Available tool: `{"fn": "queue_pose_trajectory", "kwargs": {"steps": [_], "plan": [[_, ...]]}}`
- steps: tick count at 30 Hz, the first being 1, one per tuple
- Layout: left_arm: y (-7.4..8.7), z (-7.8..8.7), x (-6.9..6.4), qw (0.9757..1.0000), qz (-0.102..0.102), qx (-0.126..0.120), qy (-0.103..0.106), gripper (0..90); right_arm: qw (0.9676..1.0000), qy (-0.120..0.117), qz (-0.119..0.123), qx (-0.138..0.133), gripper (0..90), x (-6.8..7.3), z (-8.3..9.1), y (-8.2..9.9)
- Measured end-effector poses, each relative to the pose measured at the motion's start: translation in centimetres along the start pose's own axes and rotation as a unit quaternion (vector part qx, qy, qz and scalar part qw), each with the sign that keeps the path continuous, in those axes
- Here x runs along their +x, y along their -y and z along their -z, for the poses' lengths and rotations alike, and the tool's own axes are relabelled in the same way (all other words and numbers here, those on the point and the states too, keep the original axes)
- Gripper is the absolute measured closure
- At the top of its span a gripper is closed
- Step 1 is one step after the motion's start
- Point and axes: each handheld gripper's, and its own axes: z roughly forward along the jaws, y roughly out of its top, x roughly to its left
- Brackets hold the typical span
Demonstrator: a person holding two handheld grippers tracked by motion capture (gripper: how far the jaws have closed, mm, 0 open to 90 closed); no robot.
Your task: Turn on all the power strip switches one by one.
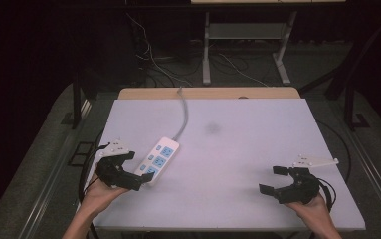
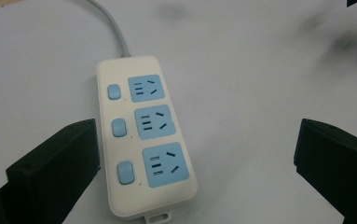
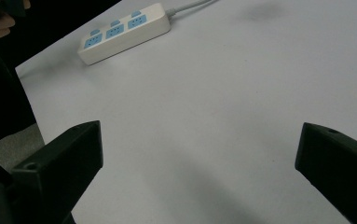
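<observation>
Between the jaws of our left hand-held gripper (image 2: pixel 190 172) we see a power strip (image 2: pixel 143 135) of smooth, slightly glossy cream plastic with pale blue faces; the surface (image 2: pixel 260 70) beneath looks matt white, the jaws matt black plastic.

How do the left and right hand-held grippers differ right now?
The left hand-held gripper sits at the near end of the power strip, one jaw right beside its edge; the right hand-held gripper is far from it, over bare table. In its own view, the left frames the strip close up; the right sees it far off. Both are open and hold nothing.
</observation>
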Motion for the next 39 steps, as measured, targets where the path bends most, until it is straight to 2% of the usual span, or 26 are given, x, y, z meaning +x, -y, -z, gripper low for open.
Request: {"fn": "queue_pose_trajectory", "kwargs": {"steps": [10,16,25,30,32,35,36,37,39], "plan": [[-0.5,-0.1,1.1,0.9996,-0.002,0.028,-0.006,0.0,1.0000,-0.002,0.002,0.004,0.6,0.0,-0.1,0.0],[-0.9,-0.5,1.5,0.9986,-0.012,0.051,-0.006,0.0,0.9999,-0.005,0.002,0.010,0.6,0.0,-0.3,0.1],[-1.2,-0.9,2.3,0.9972,-0.017,0.071,-0.012,1.1,0.9999,-0.008,0.001,0.011,0.6,0.0,-0.3,0.2],[-1.2,-1.2,2.8,0.9970,-0.016,0.074,-0.015,6.5,0.9999,-0.009,0.002,0.012,0.6,0.0,-0.4,0.2],[-1.2,-1.3,3.0,0.9969,-0.017,0.075,-0.015,13.0,0.9999,-0.009,0.002,0.013,0.6,0.0,-0.4,0.2],[-1.2,-1.5,3.1,0.9964,-0.018,0.081,-0.015,14.7,0.9999,-0.009,0.003,0.013,0.6,-0.1,-0.4,0.2],[-1.2,-1.5,3.2,0.9963,-0.018,0.082,-0.018,17.0,0.9999,-0.009,0.003,0.013,0.6,-0.1,-0.4,0.2],[-1.2,-1.6,3.2,0.9963,-0.018,0.082,-0.020,24.0,0.9998,-0.010,0.003,0.014,0.6,-0.1,-0.4,0.2],[-1.2,-1.6,3.3,0.9962,-0.020,0.083,-0.018,26.4,0.9998,-0.010,0.003,0.014,0.6,-0.1,-0.4,0.2]]}}
